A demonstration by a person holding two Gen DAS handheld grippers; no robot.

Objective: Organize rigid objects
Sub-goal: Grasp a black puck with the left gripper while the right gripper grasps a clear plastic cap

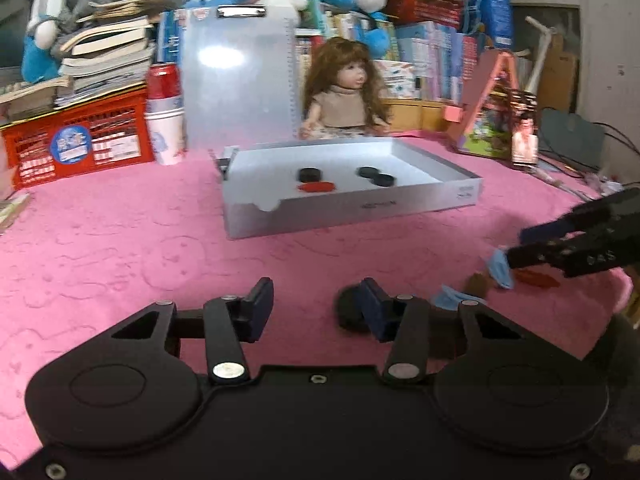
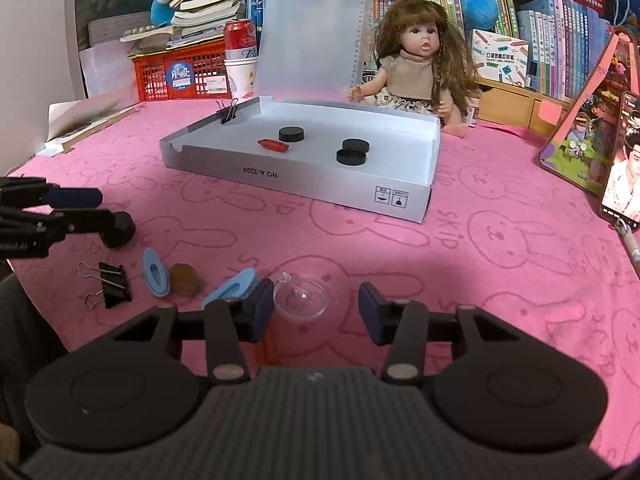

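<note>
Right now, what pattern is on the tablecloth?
Pink tablecloth with outlined bunnies; clearest in the right wrist view.

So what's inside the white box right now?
The white box holds three black round caps and one red piece. Its near wall hides a strip of the floor just behind it.

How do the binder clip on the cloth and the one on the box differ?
The loose binder clip lies flat on the pink cloth, gripping nothing; the clipped binder clip stands upright, clamped on the white box wall. The loose one looks larger, being nearer. Both are black with wire handles.
</note>
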